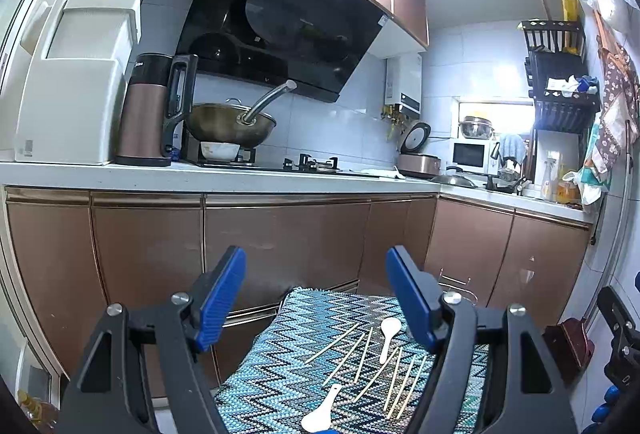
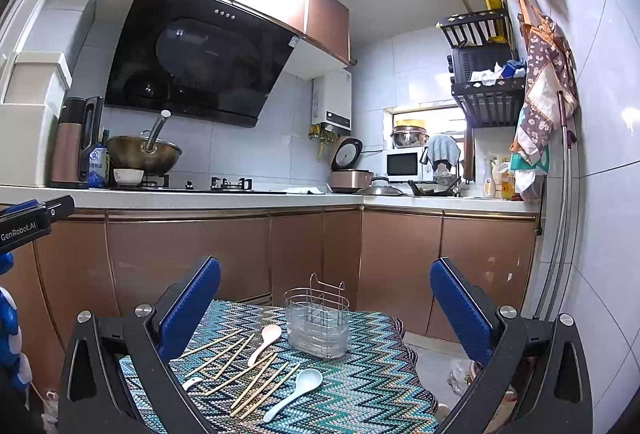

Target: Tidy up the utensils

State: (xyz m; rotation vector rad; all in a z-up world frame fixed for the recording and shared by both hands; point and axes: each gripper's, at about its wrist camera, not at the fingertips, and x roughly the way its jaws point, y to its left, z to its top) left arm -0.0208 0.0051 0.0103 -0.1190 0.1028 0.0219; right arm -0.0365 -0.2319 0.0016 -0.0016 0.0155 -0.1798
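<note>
Chopsticks (image 2: pixel 240 366) and spoons (image 2: pixel 294 394) beside holder (image 2: pixel 318 318).

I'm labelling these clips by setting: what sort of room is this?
A home kitchen, most likely. A black range hood hangs over a wok on the gas hob, and a rice cooker and microwave stand on the counter.

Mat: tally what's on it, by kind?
Chopsticks: 7 (they overlap, so possibly 8)
Spoons: 3 (one partly hidden behind the gripper)
Holder: 1
Total: 11
</note>
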